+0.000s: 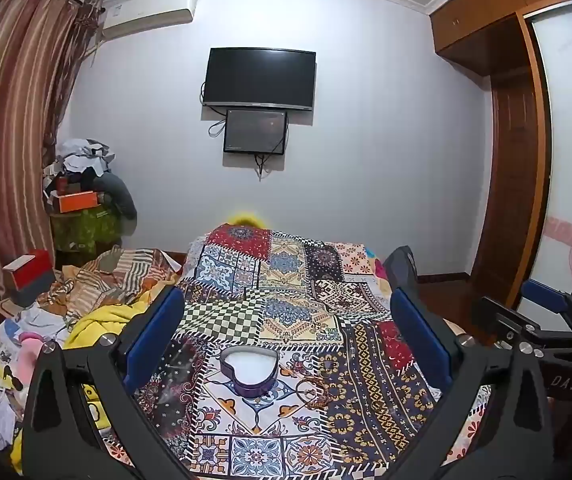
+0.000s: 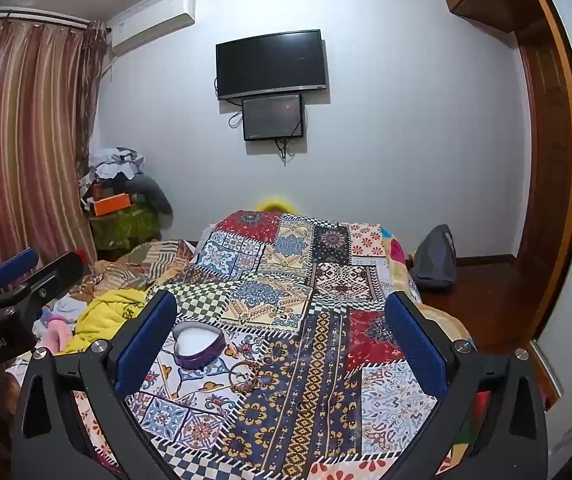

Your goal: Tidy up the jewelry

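Bracelet [image 2: 242, 376] beside heart box [image 2: 198, 344] — right view clearest.

Heart box [image 1: 249, 372] on patchwork cloth [image 1: 286, 304]; jewelry [image 2: 246, 374] just right.

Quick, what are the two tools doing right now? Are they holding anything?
Left tool: open, holding nothing, above the purple heart-shaped box.
Right tool: open, holding nothing, above the patchwork-patterned cloth.

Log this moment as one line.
left gripper: open, empty | right gripper: open, empty | heart box: open on cloth | bracelet: beside box, untouched
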### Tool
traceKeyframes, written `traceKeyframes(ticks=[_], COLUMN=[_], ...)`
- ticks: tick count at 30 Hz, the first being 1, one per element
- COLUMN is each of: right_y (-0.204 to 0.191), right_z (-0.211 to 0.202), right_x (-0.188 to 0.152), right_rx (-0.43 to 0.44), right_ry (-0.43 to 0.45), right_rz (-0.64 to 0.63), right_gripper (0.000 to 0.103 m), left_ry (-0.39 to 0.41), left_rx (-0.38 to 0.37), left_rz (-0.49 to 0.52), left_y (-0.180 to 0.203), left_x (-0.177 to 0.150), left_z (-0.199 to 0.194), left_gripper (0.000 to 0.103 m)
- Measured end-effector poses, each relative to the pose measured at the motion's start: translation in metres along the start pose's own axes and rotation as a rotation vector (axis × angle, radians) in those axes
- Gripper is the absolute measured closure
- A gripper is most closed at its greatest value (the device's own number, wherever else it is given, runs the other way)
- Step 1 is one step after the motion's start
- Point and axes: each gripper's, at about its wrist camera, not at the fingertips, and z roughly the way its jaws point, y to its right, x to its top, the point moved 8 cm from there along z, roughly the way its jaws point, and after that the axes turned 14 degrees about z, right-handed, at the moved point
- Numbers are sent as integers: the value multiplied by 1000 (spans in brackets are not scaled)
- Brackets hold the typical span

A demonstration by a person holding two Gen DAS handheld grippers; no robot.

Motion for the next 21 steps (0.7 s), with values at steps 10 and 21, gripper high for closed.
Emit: traceKeyframes(ticks=[10,21], right_y=[2,-2], right_z=[0,1], right_x=[-1,-3], right_rx=[3,4], right_ry=[-2,-5], right_rz=[2,-5], right_gripper=[0,0], left_ry=[-8,-4], left_rx=[4,9], left_rz=[3,-6], left_y=[3,-1], left_x=[0,0], left_z=[3,3], left_gripper=[0,0])
